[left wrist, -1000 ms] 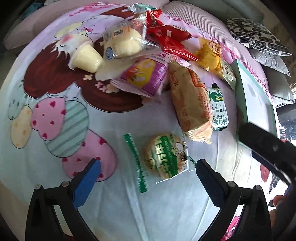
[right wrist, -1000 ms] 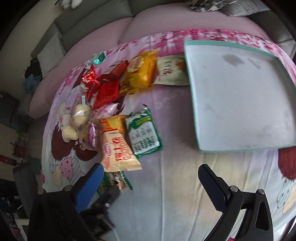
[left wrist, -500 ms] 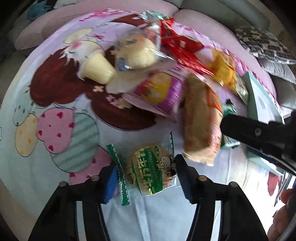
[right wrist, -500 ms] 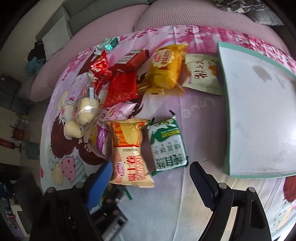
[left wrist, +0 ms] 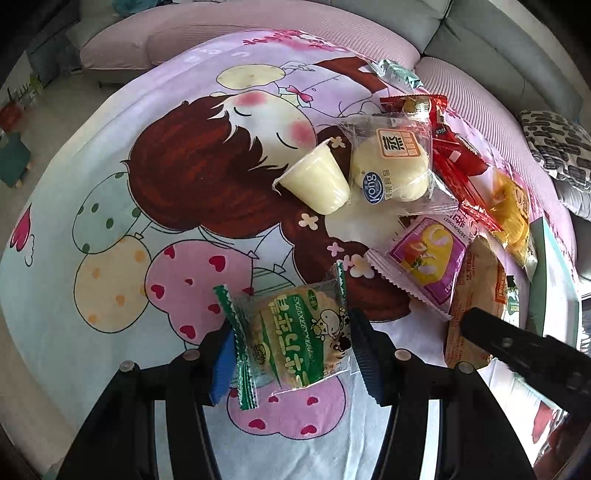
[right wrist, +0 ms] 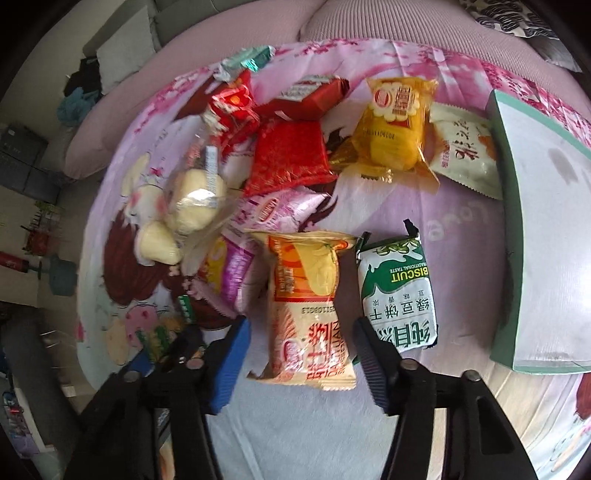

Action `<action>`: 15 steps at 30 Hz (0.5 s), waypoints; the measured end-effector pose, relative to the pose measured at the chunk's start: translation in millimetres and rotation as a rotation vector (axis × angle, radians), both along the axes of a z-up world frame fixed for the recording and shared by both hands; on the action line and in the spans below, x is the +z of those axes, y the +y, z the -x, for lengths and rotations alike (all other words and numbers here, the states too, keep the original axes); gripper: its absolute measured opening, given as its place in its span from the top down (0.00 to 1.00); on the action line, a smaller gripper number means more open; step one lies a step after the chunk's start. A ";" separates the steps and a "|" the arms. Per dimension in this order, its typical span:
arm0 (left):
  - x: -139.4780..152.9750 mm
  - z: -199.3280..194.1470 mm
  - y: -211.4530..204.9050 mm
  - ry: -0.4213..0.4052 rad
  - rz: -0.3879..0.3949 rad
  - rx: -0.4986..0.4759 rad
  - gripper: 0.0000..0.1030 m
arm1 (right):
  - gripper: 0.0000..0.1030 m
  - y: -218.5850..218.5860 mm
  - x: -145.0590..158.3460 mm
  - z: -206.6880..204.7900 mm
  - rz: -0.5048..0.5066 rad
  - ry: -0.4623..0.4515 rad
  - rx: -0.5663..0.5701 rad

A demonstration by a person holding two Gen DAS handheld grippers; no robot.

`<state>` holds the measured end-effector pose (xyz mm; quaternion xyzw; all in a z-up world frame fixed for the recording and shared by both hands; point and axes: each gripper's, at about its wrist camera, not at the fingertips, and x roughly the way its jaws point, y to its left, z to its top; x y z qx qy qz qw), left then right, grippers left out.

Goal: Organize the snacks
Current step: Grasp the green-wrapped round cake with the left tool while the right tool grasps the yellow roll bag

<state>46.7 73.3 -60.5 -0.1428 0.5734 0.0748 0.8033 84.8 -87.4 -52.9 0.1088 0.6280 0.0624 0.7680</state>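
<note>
My left gripper (left wrist: 293,354) is shut on a round green-and-clear biscuit packet (left wrist: 295,339) and holds it a little above the cartoon-print cloth (left wrist: 155,206). My right gripper (right wrist: 301,354) is open, its fingers on either side of the lower end of an orange-and-cream snack pack (right wrist: 312,306) that lies on the cloth. A green biscuit pack (right wrist: 400,295) lies just right of it. The left gripper and its packet (right wrist: 166,332) show at the lower left of the right wrist view.
A white tray with a green rim (right wrist: 550,240) lies at the right. Several snacks lie beyond: a jelly cup (left wrist: 317,177), a bun pack (left wrist: 391,166), a purple pack (left wrist: 428,258), red packs (right wrist: 288,155), a yellow pack (right wrist: 395,129), a white pack (right wrist: 465,155). A sofa (left wrist: 258,33) lies behind.
My left gripper closed on the round green packet and lifted it. My right gripper moved left and forward, narrowing around the orange-and-cream pack.
</note>
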 end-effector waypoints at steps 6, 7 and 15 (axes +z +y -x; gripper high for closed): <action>-7.7 -10.5 15.5 0.003 0.016 -0.001 0.43 | 0.53 13.9 -12.9 -6.7 0.048 -0.008 0.023; -7.1 -3.6 18.8 0.003 0.011 -0.005 0.43 | 0.56 16.7 -13.7 -7.4 0.062 -0.014 0.030; 3.4 -5.9 15.0 -0.017 -0.011 -0.042 0.46 | 0.61 8.3 2.3 9.9 0.035 -0.124 -0.008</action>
